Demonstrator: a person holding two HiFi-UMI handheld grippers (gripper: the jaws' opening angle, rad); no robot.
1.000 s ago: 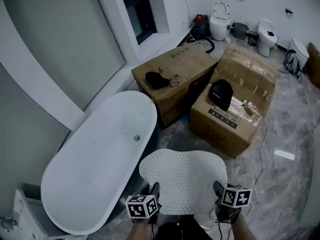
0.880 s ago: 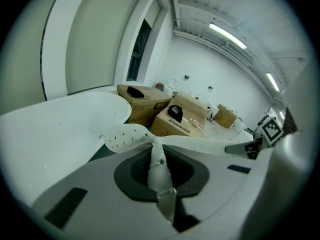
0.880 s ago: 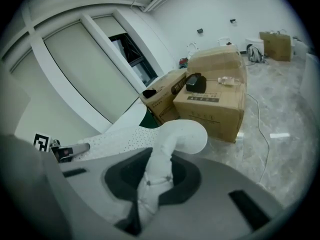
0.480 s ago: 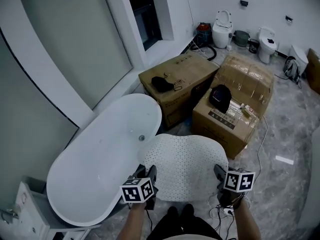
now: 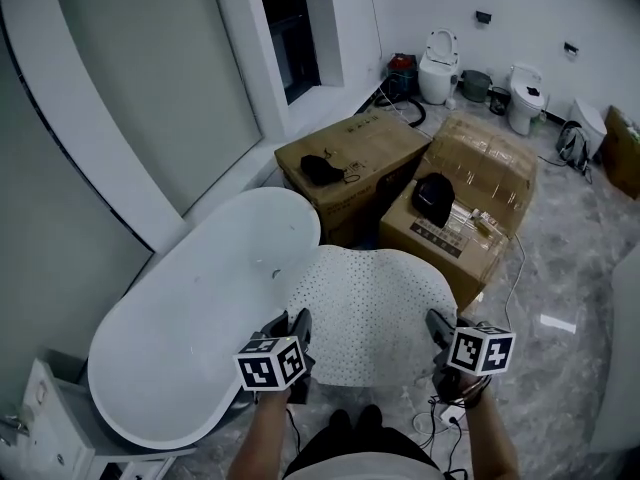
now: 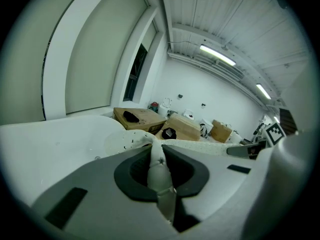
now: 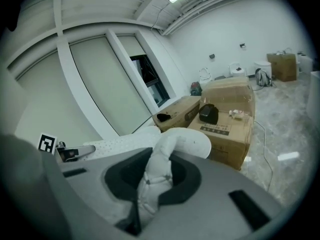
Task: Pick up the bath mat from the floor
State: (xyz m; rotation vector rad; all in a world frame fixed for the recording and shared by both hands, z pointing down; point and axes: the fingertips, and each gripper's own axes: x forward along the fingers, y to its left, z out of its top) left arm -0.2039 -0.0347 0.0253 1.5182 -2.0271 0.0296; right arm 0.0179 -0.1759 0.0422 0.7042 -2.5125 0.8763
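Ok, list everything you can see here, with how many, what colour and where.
mat: one, white, full of small holes, held up between both grippers
tub: one, white, left of the mat
boxes: at least three, brown, beyond the mat
bag: one, black, on the nearer right box
dark item: one, black, on the left box
toilets: two, white, by the far wall
window: one, dark, in the left wall
floor: grey, marbled
shoes: two, black, bottom edge
left gripper: one, grey, shut on the mat's left edge
right gripper: one, grey, shut on the mat's right edge
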